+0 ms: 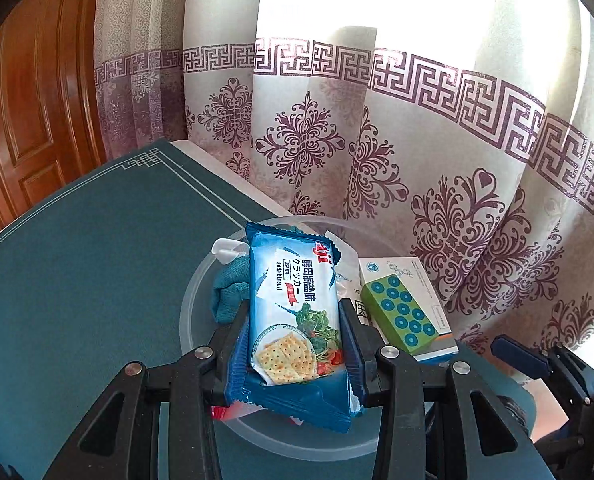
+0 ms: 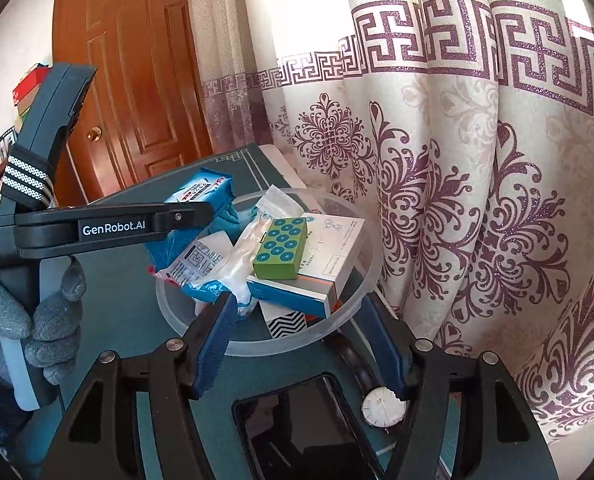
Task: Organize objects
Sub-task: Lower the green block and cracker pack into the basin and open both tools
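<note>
Left gripper [image 1: 295, 344] clamped on soda biscuit packet [image 1: 293, 300], pads squeezing wrapper sides near bottom end; packet held lengthwise, tilted, over clear plastic bowl [image 2: 177, 316]. Likely poised for drop-in, bowl serving as collection point. In right wrist view, same packet [image 2: 201, 196] seen above bowl's left rim, pinched by left gripper [image 2: 185, 216], gloved hand [image 2: 45, 312] wrapped round handle.

Right gripper [image 2: 301, 344] with jaws apart, nothing between pads, parked at bowl's near rim, apparently idle. Already in bowl: green dotted box [image 2: 283, 250] stacked on white carton [image 2: 329, 256], clear sachets [image 2: 249, 256], teal cloth [image 1: 229, 296], zigzag-print card [image 2: 287, 324] underneath. Pile high on right side, so left gap looks like sensible landing spot.

Wristwatch [image 2: 383, 406] and dark phone [image 2: 297, 436] lying on teal mat [image 1: 97, 240] outside bowl, just below right gripper; probably next to sort. Curtain [image 1: 417, 140] close behind bowl.
</note>
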The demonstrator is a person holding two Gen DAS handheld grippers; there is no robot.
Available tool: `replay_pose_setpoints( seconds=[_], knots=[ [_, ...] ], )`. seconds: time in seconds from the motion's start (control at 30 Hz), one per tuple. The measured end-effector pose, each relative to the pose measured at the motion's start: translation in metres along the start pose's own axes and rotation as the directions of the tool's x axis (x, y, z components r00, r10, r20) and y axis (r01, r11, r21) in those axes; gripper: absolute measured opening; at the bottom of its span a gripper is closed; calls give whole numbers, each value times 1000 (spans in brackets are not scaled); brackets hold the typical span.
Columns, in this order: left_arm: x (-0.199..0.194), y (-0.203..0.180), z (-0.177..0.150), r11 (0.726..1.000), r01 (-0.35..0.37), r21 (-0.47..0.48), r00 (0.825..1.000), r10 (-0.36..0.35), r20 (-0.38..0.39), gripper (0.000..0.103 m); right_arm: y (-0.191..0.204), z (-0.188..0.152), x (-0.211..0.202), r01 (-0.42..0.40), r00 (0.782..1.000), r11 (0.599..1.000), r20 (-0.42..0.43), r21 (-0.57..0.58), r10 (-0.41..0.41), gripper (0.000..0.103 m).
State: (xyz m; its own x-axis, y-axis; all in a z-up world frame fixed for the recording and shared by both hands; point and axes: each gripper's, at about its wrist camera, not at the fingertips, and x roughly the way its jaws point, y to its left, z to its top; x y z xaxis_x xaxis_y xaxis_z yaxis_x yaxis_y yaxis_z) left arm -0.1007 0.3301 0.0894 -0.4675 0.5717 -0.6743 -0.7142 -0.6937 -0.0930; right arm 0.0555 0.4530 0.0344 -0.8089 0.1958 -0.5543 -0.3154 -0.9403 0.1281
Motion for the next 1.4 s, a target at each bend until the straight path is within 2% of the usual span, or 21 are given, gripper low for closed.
replay_pose_setpoints(
  seconds=[0.57,0.97,1.03,1.23,1.3,1.4],
  knots=[
    [30,-7,1,999,-20,34,999,20,-25,46,-6,-1,6,3,1000,1000,-15,20,-3,66],
    [23,-9,2,999,-17,30,1000,17,-7,69,-5,-1,5,0,1000,1000,-16,20,0,66],
    [18,-8,2,1000,-15,28,1000,15,1,76,-4,-1,5,0,1000,1000,-13,18,1,66],
    [-2,0,2,999,-31,-8,999,31,43,88,-2,-1,1,-9,1000,1000,-10,16,9,67],
    [-11,3,0,999,-46,-18,997,47,61,91,-1,-1,1,-13,1000,1000,-10,15,13,68],
    [-25,9,-4,996,-79,-36,993,82,85,100,2,-1,-1,-17,1000,1000,-1,13,17,76]
  ],
)
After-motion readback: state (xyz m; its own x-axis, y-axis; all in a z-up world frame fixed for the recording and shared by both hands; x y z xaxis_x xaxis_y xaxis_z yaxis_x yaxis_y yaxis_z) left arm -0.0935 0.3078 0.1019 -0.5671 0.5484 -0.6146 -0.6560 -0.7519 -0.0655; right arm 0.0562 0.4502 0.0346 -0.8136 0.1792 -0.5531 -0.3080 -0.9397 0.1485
